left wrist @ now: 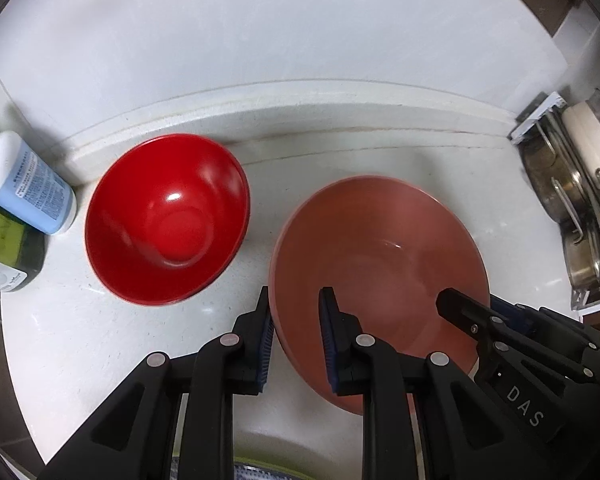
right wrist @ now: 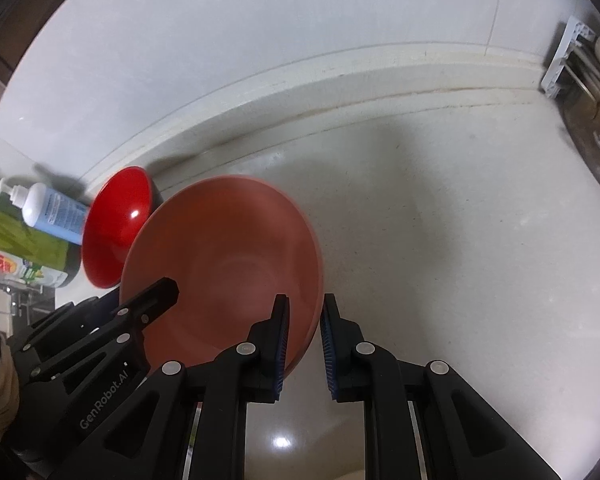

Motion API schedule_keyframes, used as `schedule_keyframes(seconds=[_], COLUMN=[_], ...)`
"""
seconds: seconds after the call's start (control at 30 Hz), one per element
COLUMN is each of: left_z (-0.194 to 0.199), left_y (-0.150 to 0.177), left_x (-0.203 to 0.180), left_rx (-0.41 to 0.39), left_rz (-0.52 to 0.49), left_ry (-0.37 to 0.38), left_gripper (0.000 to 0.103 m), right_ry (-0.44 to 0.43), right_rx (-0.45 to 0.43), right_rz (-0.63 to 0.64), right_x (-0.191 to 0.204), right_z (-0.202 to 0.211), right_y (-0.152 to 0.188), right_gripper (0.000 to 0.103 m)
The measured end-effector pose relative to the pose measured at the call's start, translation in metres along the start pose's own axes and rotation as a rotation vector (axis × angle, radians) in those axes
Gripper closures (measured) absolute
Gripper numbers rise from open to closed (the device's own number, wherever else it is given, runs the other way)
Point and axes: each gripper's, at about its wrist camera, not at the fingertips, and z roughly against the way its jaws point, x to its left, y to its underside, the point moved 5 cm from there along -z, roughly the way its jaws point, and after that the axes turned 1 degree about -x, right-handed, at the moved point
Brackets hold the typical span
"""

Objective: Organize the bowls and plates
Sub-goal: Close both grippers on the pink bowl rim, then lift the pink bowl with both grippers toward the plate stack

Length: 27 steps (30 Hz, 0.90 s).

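A wide terracotta bowl [left wrist: 380, 248] is held by both grippers, one on each side of it. My left gripper [left wrist: 296, 300] is shut on its left rim, one blue pad inside the bowl and one outside. My right gripper [right wrist: 306, 304] is shut on the right rim in the same way. Each gripper shows in the other's view: a right finger [left wrist: 458, 308] reaches into the bowl, and so does a left finger [right wrist: 156, 296]. The bowl [right wrist: 228, 256] casts a soft shadow on the counter. A glossy red bowl [left wrist: 168, 220] stands upright just left of it, near the ledge.
A white-and-blue pump bottle [left wrist: 24, 184] and a green soap bottle [left wrist: 4, 248] stand at the far left. A rack of steel pots [left wrist: 572, 200] lines the right edge. A raised white ledge [left wrist: 300, 100] runs along the back wall. White counter [right wrist: 440, 220] lies to the right.
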Motion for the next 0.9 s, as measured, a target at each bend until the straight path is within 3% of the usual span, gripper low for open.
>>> schedule_keyframes(seconds=[0.47, 0.9], left_z=[0.057, 0.084], left_y=[0.042, 0.099], left_x=[-0.026, -0.070], left_rx=[-0.053, -0.051], left_rz=[-0.069, -0.184], left_ry=[0.096, 0.145], left_gripper=[0.081, 0.080], right_ry=[0.047, 0.092], right_rx=[-0.128, -0.192], right_rz=[0.006, -0.066], right_x=[-0.005, -0.026], right_z=[0.069, 0.110], right_y=[0.041, 0.112], right_gripper=[0.086, 0.085])
